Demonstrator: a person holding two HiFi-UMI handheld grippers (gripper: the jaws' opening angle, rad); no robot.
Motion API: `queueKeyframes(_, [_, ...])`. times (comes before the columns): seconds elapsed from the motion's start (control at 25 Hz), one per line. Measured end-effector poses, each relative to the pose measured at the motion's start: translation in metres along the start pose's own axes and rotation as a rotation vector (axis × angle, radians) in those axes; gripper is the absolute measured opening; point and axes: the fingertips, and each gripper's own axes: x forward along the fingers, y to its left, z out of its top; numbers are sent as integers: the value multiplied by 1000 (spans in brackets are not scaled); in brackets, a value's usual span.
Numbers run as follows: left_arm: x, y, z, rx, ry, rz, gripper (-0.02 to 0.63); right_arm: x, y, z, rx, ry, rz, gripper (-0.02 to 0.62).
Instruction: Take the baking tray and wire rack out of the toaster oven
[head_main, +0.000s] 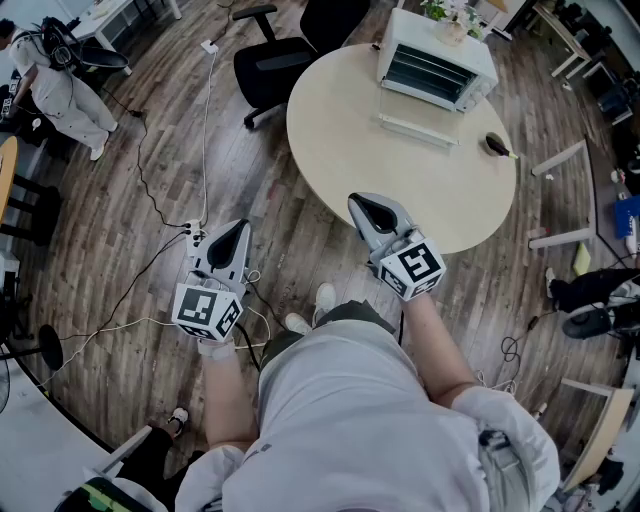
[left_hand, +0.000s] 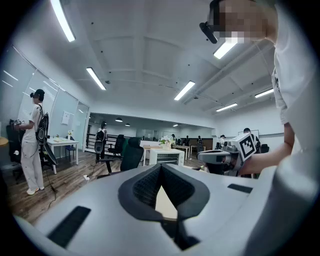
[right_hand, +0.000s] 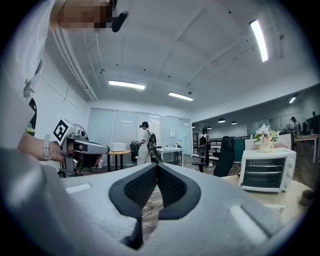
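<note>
Left hand-held gripper (head_main: 238, 232), right hand-held gripper (head_main: 363, 208): jaws closed, empty. Toaster oven (head_main: 436, 62) on round surface (head_main: 350, 150), well apart.

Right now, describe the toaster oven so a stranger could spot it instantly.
Find the round pale table on the wood floor. At its far edge stands the toaster oven: a white box with a dark slatted front, far bigger than the small dark object near it.

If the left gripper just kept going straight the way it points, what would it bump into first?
Most likely the round table: the left gripper aims at its pale top, with the toaster oven farther along nearly the same line. The black office chair sits just left of it; depth is unclear.
</note>
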Motion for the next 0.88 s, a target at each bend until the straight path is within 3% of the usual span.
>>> queueKeyframes(0.4, [69, 6, -4, 16, 45, -3, -2, 9, -62, -11, -9, -16, -9, 7])
queueKeyframes(0.48, [80, 4, -4, 14, 52, -7, -2, 9, -72, -13, 2, -24, 0, 47])
queueKeyframes(0.64, [96, -2, -10, 18, 83, -6, -2, 8, -89, -20, 47, -30, 13, 217])
queueKeyframes(0.88, [103, -4, -23, -13, 126, -9, -2, 2, -105, -30, 63, -26, -10, 221])
